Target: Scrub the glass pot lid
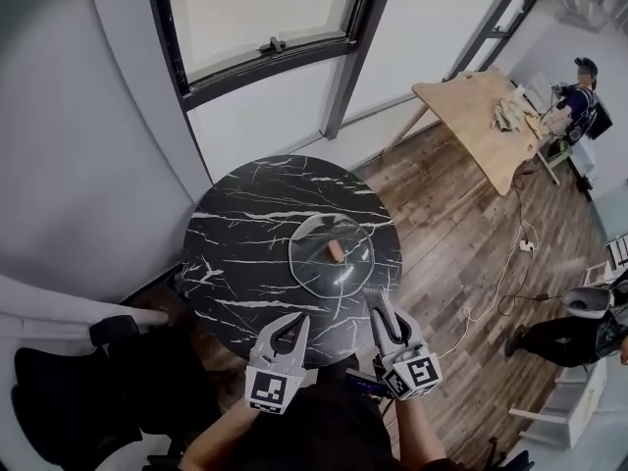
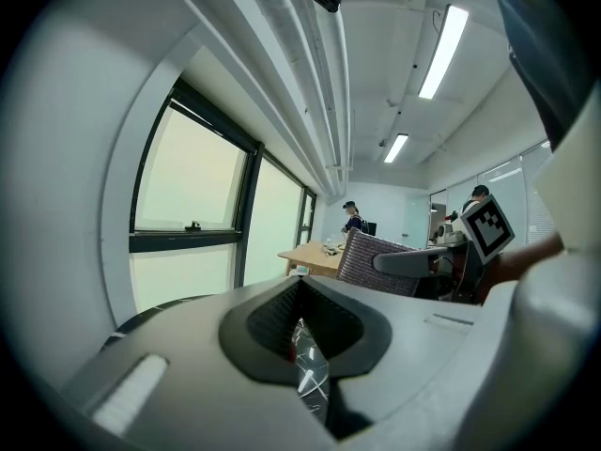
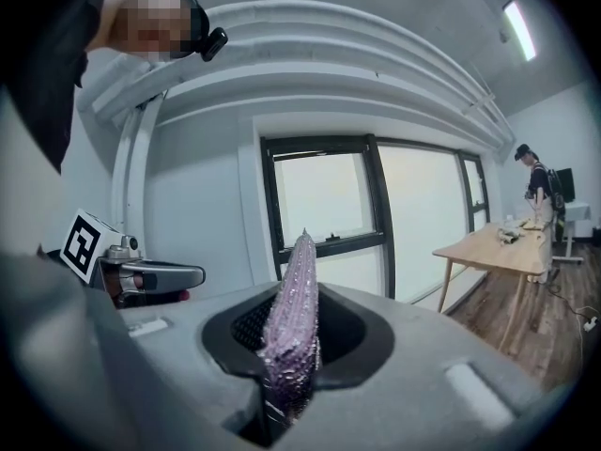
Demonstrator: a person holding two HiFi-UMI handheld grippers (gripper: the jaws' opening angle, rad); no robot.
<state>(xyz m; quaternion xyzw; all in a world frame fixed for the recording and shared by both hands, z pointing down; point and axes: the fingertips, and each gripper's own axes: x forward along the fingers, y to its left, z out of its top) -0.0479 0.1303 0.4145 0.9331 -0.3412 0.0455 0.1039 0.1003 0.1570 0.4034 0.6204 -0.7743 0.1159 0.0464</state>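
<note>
The glass pot lid (image 1: 334, 255) with its brown knob (image 1: 337, 251) lies flat on the round black marble table (image 1: 245, 234), right of centre. Both grippers hover over the table's near edge, short of the lid. My left gripper (image 1: 287, 332) is shut with nothing in it; in the left gripper view only a thin slit shows between its jaws. My right gripper (image 1: 380, 310) is shut on a glittery purple scrubber (image 3: 293, 318), which stands upright out of the jaws. The lid is not seen in either gripper view.
A wall with a window (image 1: 265, 18) stands behind the table. A pale armchair (image 1: 59, 312) and a black seat (image 1: 78, 391) are at the left. On the wood floor to the right are a wooden table (image 1: 481, 116), cables (image 1: 510, 263) and people (image 1: 581, 96).
</note>
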